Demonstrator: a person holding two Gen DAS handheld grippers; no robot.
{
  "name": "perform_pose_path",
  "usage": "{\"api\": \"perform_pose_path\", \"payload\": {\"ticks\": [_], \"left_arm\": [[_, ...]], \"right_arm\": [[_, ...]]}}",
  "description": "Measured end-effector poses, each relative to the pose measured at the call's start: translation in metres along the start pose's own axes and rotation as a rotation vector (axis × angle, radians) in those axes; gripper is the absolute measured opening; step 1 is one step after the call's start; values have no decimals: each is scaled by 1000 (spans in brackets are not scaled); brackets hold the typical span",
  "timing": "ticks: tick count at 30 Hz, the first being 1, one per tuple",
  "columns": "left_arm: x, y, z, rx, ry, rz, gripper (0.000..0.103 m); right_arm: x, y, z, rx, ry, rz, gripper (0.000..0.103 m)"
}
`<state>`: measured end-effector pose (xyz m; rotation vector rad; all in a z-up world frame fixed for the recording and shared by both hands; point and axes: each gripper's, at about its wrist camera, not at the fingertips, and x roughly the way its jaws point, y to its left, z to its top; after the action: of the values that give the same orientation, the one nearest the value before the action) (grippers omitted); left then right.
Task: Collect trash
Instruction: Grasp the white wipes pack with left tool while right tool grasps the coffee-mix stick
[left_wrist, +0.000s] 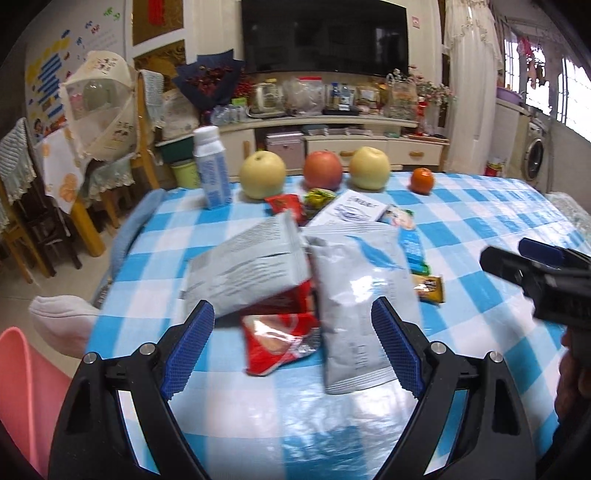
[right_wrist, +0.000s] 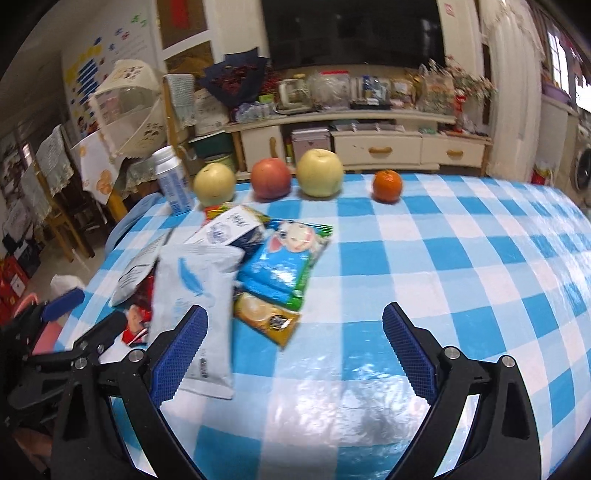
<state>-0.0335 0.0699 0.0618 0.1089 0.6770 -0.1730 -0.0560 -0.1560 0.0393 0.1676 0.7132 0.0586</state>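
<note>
Both cameras sit close above the checked table (left_wrist: 480, 206), looking down and across it. Both see the same wrapper pile (left_wrist: 295, 266).

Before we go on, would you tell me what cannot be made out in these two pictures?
- Red wrapper, left wrist view: the grey bags cover its upper part.
- Small wrappers by the fruit, both views: too small and overlapped to identify.
- Print on the bottle, both views: blurred.
- Pink thing, left wrist view: cut off by the edge.

No print legible. Grey pouch (left_wrist: 364, 295) bears a blue feather mark only; white carton (right_wrist: 229, 229) lettering too blurred to read.
</note>
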Motion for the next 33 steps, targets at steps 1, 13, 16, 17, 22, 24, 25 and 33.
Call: {"api": "perform_pose_path", "payload": {"ticks": [1, 13, 16, 17, 22, 24, 25, 33], "left_arm": [[2, -3, 0, 2, 5, -10, 88], [48, -45, -1, 20, 112, -41, 88], [55, -50, 0, 36, 109, -16, 88], [55, -50, 2, 37, 106, -12, 88], [59, -55, 5, 34, 107, -18, 88], [61, -60, 6, 47, 110, -16, 88], [62, -63, 6, 60, 105, -11, 88], [76, -67, 5, 36, 147, -4, 80]], "right_arm": [[2, -6, 2, 14, 7, 0, 95], [34, -21, 17, 19, 83, 49, 95], [49, -26, 19, 58, 114, 101, 95], [54, -28, 20, 79, 129, 121, 95], [76, -31, 20, 169, 180, 199, 95], [83, -28, 21, 178, 187, 204, 95], [86, -28, 22, 180, 187, 203, 95], [100, -26, 25, 183, 203, 216, 94]]}}
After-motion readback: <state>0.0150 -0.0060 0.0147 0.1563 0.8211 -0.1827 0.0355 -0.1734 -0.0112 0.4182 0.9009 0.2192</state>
